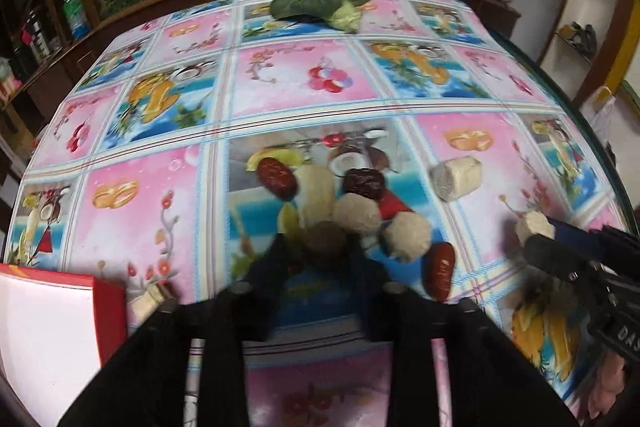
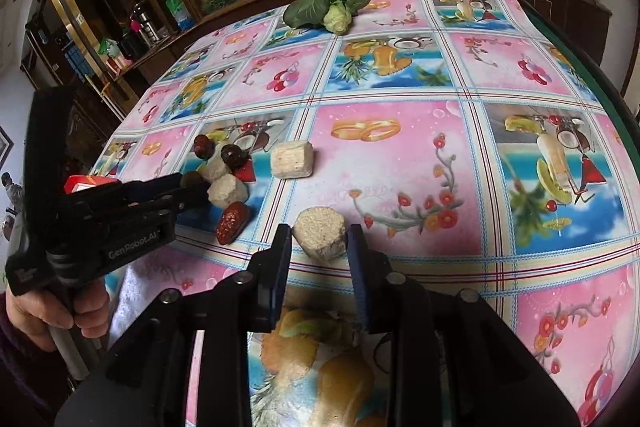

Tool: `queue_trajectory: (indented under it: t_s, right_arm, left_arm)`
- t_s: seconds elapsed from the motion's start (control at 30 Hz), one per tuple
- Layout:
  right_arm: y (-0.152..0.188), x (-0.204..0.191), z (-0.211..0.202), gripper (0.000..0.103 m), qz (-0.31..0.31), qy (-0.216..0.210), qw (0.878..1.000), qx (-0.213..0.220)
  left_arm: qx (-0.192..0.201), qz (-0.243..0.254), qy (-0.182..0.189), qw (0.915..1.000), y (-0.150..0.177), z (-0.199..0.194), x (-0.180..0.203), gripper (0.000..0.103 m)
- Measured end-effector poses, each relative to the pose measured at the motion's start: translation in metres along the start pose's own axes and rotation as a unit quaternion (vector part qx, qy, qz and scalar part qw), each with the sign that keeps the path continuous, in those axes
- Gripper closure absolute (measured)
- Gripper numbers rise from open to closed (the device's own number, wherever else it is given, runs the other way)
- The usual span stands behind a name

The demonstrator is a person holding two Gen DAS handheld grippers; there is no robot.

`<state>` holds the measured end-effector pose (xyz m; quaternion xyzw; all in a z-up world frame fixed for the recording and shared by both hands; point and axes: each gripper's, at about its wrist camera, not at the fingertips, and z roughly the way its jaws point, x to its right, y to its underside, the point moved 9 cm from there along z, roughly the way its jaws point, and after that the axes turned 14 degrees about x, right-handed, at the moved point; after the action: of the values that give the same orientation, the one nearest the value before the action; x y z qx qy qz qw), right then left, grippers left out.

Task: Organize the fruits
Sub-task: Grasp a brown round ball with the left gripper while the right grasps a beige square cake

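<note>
On a colourful tablecloth lies a cluster of red dates (image 1: 276, 177) (image 1: 440, 271), a dark dried fruit (image 1: 364, 181) and pale beige chunks (image 1: 358, 215) (image 1: 406, 237). My left gripper (image 1: 320, 247) has its fingers on both sides of a brown round fruit (image 1: 326, 239), seemingly shut on it; it also shows in the right wrist view (image 2: 191, 179). My right gripper (image 2: 320, 239) is open around a pale cut chunk (image 2: 320, 233), fingers close but apart from it. Another pale chunk (image 2: 292, 159) lies beyond.
A red and white box (image 1: 52, 327) stands at the near left table corner. A leafy green vegetable (image 2: 332, 5) lies at the far table edge. A wooden cabinet with bottles and a flower painting stands behind. The table's right edge (image 2: 592, 75) drops off.
</note>
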<state>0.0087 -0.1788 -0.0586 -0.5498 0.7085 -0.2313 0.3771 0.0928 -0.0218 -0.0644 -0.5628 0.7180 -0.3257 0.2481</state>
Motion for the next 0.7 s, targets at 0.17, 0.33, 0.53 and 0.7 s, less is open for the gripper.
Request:
queue_trajectory:
  t_s: [0.17, 0.33, 0.53, 0.7]
  right_arm:
    - [0.000, 0.004, -0.001, 0.073, 0.002, 0.003, 1.000, 0.004]
    - [-0.005, 0.006, -0.006, 0.073, 0.003, 0.003, 1.000, 0.020]
    - [-0.015, 0.010, -0.016, 0.073, 0.003, 0.011, 0.998, 0.061]
    - [-0.024, 0.014, -0.025, 0.073, 0.002, 0.023, 0.995, 0.095]
  left_arm:
    - [0.008, -0.010, -0.005, 0.9999, 0.007, -0.014, 0.002, 0.083]
    - [0.044, -0.027, -0.025, 0.9983, 0.016, -0.060, 0.001, 0.083]
    - [0.107, -0.039, -0.066, 0.9913, 0.029, -0.134, -0.017, 0.083]
    - [0.137, -0.061, -0.107, 0.9829, 0.044, -0.179, -0.049, 0.083]
